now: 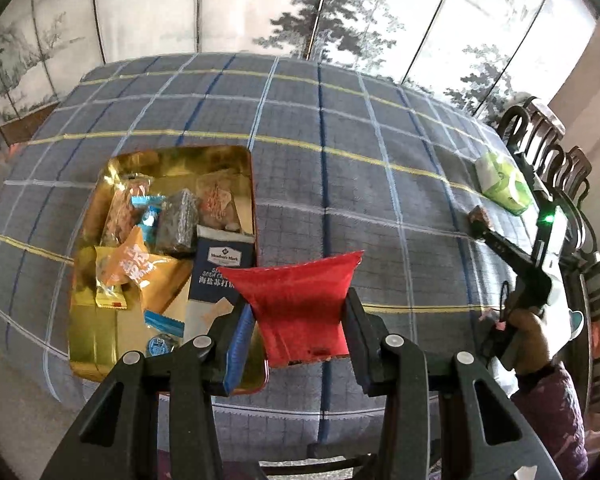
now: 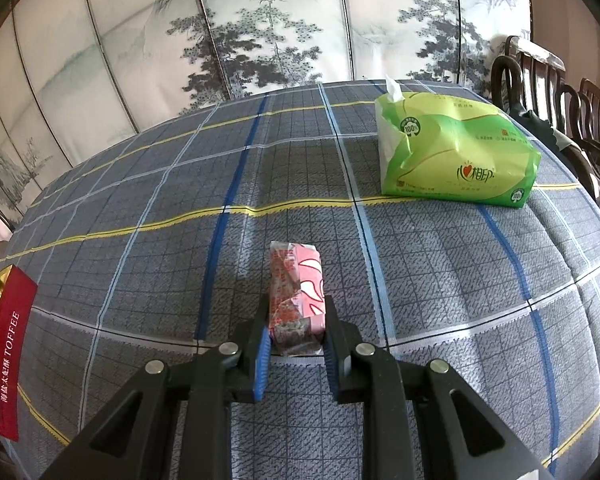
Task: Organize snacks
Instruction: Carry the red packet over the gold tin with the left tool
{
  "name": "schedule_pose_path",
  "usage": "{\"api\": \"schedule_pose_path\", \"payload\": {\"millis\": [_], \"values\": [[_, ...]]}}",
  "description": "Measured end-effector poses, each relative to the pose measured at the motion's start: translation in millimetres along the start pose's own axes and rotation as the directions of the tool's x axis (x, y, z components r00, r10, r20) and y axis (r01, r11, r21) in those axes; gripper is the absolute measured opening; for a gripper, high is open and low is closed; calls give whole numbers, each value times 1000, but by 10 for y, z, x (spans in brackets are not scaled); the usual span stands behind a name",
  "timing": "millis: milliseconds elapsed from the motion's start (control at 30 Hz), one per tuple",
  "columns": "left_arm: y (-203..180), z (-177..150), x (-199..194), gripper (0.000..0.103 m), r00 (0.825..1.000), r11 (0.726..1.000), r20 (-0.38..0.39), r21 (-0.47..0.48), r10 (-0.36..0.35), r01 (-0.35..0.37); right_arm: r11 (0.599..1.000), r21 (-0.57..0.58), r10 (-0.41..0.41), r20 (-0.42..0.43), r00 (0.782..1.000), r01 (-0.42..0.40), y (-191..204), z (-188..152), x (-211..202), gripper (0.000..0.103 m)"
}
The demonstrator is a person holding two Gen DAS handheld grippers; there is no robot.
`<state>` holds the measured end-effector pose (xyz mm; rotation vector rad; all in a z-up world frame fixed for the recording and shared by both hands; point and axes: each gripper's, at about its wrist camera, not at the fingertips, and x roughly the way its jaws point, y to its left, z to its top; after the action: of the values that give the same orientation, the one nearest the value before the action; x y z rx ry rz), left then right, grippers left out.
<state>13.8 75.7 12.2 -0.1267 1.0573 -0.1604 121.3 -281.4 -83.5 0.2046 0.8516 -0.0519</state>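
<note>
Left wrist view: the left gripper point(image 1: 300, 316) is closed part-way on one red snack packet point(image 1: 300, 300), its pads pressing the packet's sides, held just above a plaid tablecloth point(image 1: 340, 120). Immediately to the left sits one open gold tin point(image 1: 220, 152), already fairly full. Inside it I count about eight items: a navy cracker box point(image 1: 220, 264), an orange packet point(image 1: 134, 264), a yellow packet point(image 1: 108, 292), a dark bar point(image 1: 178, 220), two pale wrapped bars, and some small blue-wrapped sweets; the pile overlaps, so the count is rough. At far right, the right gripper point(image 1: 478, 218), held by a hand point(image 1: 528, 320), carries a small snack.

Right wrist view: the right gripper point(image 2: 296, 328) is clamped tightly on one pink-and-red wrapped snack point(image 2: 298, 292), held over the cloth. One green tissue pack point(image 2: 456, 152) lies beyond it. The tin's red side shows at the left edge.

Judging from this, most snacks are stowed; the two held ones remain, and no other loose snack is visible.
</note>
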Motion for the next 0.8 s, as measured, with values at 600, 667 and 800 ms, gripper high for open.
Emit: {"api": "schedule_pose_path", "payload": {"millis": [600, 667, 800], "values": [[197, 53, -299, 39, 992, 996, 81, -16, 94, -93, 1000, -2, -2, 0, 1000, 2, 8, -6, 3, 23], [245, 38, -291, 39, 992, 995, 77, -23, 102, -101, 1000, -3, -3, 0, 1000, 3, 7, -7, 2, 23], [343, 11, -278, 39, 990, 992, 70, -37, 121, -119, 1000, -3, -3, -1, 1000, 3, 5, -7, 1, 23]]}}
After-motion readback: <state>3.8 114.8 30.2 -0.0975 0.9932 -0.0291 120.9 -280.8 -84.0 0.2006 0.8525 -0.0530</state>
